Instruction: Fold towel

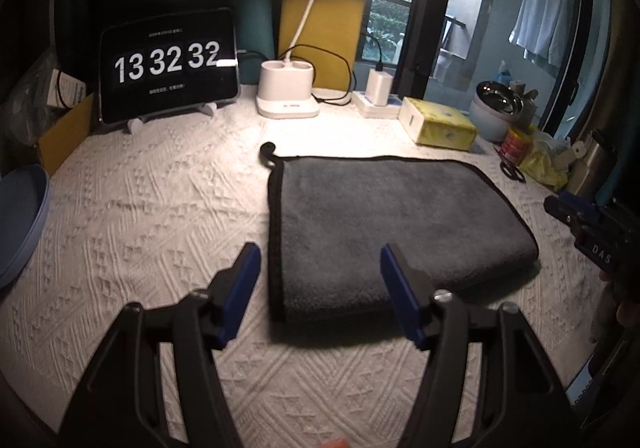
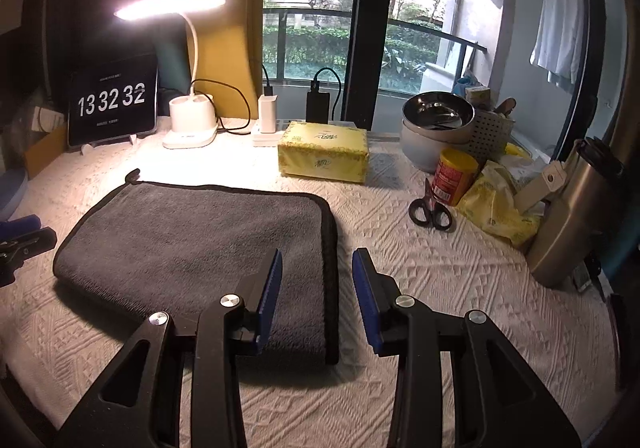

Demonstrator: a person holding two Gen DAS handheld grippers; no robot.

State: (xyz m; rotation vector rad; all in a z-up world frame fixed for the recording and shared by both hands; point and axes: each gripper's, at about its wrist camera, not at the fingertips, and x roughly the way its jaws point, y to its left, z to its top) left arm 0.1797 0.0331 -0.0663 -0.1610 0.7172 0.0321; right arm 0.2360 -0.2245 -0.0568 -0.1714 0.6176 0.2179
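A dark grey towel with black trim lies folded flat on the white textured table cover; it also shows in the right wrist view. A small hanging loop sticks out at its far left corner. My left gripper is open and empty, hovering over the towel's near left edge. My right gripper is open and empty, straddling the towel's near right edge. The right gripper also shows at the right border of the left wrist view.
At the back stand a tablet clock, a lit desk lamp, a charger and a yellow tissue pack. Scissors, a red can, metal bowls and a steel flask crowd the right. A blue plate lies left.
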